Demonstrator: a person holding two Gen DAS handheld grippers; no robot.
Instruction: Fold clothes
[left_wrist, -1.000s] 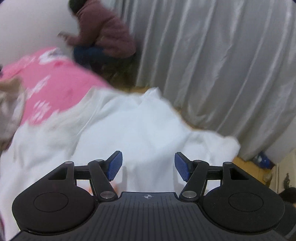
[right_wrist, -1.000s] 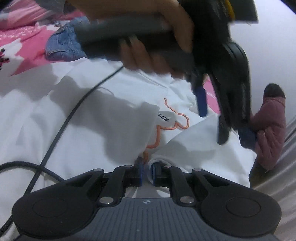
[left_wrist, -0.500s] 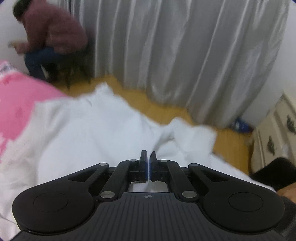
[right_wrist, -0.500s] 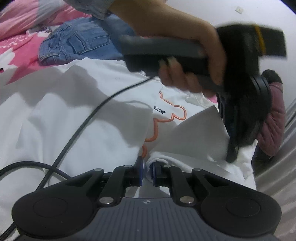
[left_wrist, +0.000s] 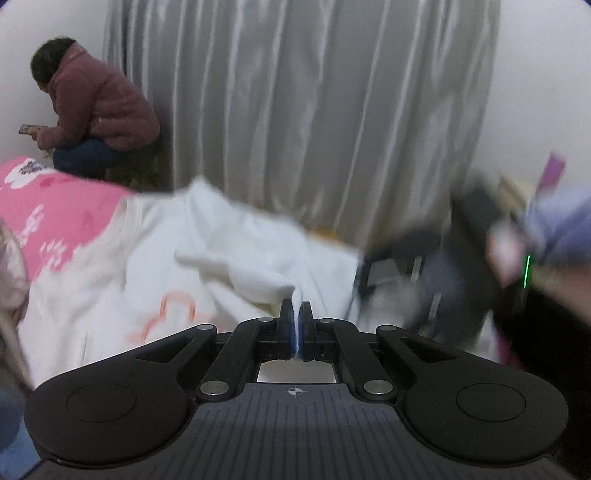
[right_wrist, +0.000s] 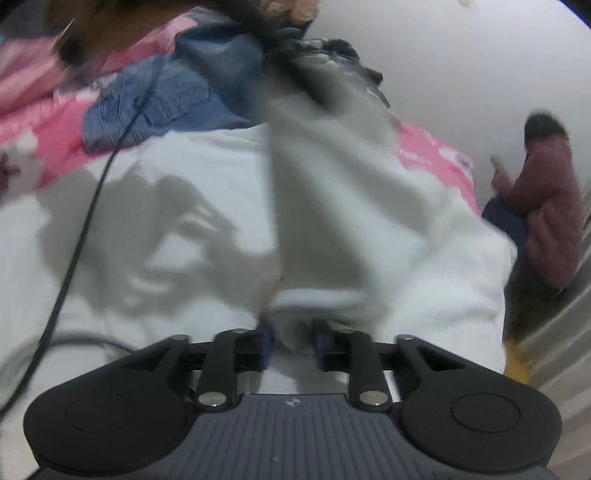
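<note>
Left wrist view: left gripper (left_wrist: 296, 325) clamped on white garment (left_wrist: 236, 266) fold trailing toward 11 o'clock; right gripper (right_wrist: 292, 345) jaws opening, cloth between them.

Soft, even indoor light, rather dim. Both fisheye views bow toward dark rounded corners. Motion blur smears the white garment (right_wrist: 207, 192), worst on its raised fold in the right wrist view; broad grey shadows lie left of that fold. The curtain (left_wrist: 332, 110) shows a pale sheen down its pleats.
</note>
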